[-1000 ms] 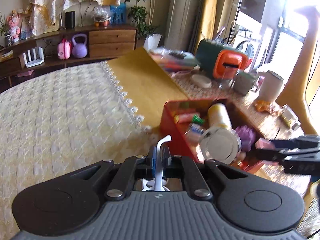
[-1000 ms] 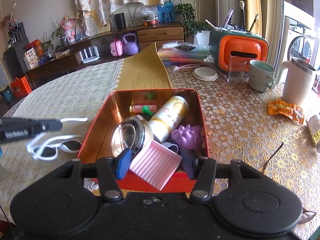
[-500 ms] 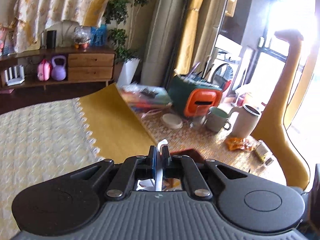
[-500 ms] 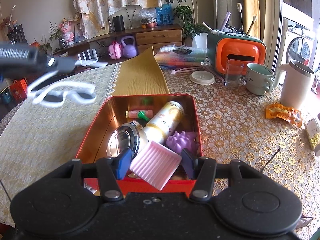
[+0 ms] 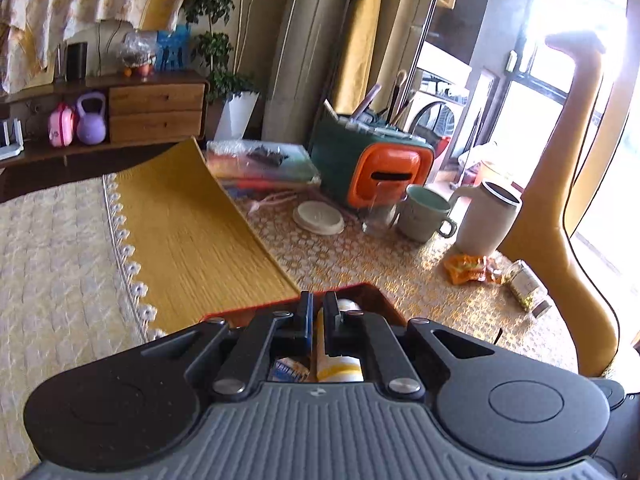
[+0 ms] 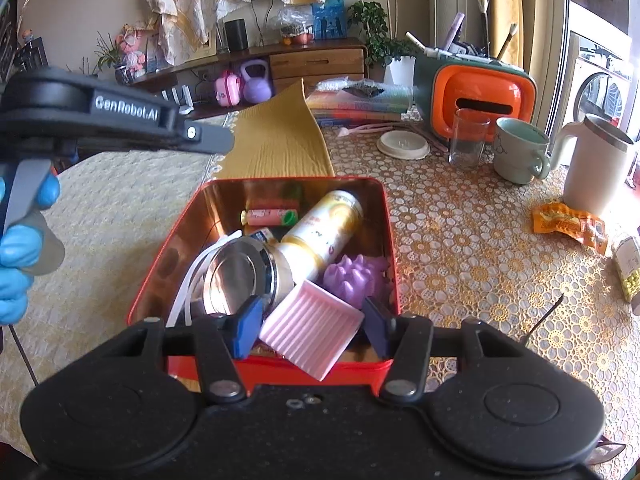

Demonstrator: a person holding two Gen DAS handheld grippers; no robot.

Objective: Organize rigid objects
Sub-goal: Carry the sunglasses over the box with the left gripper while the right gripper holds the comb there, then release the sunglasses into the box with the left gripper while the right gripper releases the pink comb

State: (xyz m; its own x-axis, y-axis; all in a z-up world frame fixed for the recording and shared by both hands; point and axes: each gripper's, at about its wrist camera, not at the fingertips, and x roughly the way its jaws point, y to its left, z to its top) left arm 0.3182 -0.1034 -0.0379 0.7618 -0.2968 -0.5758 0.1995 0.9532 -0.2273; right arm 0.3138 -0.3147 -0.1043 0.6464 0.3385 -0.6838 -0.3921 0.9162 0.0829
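Right gripper (image 6: 310,322) jaws clamp pink ridged tray (image 6: 310,332) above red tin (image 6: 280,364). Left gripper (image 5: 316,316) jaws together, empty. Advice: lower tray level beside purple toy (image 6: 352,276), then release.

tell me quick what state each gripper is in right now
left gripper: closed, nothing visible between the jaws
right gripper: closed on the pink ribbed tray
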